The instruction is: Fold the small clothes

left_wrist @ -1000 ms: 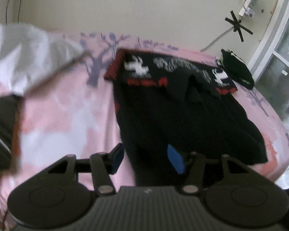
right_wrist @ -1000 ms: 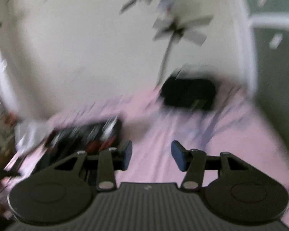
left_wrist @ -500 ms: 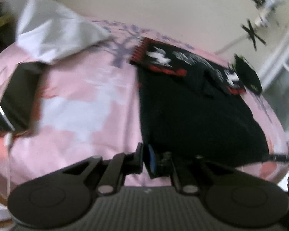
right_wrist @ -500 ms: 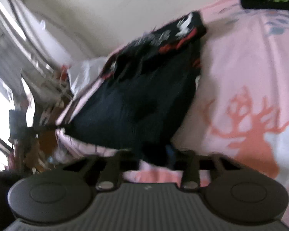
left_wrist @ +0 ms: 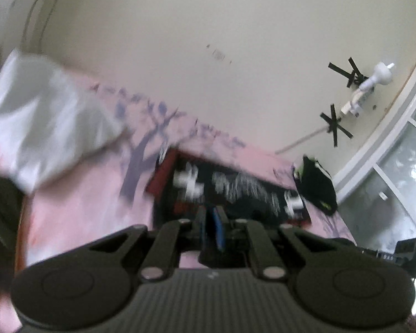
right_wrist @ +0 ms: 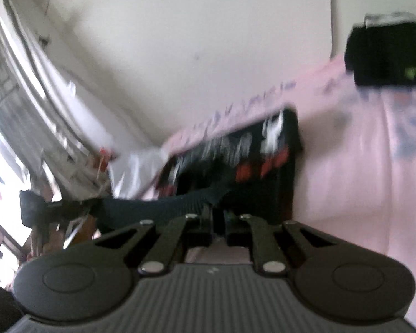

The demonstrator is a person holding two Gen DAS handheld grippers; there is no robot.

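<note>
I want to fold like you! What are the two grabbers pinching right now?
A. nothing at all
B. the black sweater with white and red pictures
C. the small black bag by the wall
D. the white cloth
B: the left gripper and the right gripper each have the hem of the black sweater between their fingers, the right one's jaws closing on it, above the pink sheet.

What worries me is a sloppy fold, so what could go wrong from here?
The right gripper, jaws closing, pinches only the edge of the black garment with red-and-white pattern; the hem could slip out. The hem stretched toward the left gripper may sag, folding unevenly.
</note>
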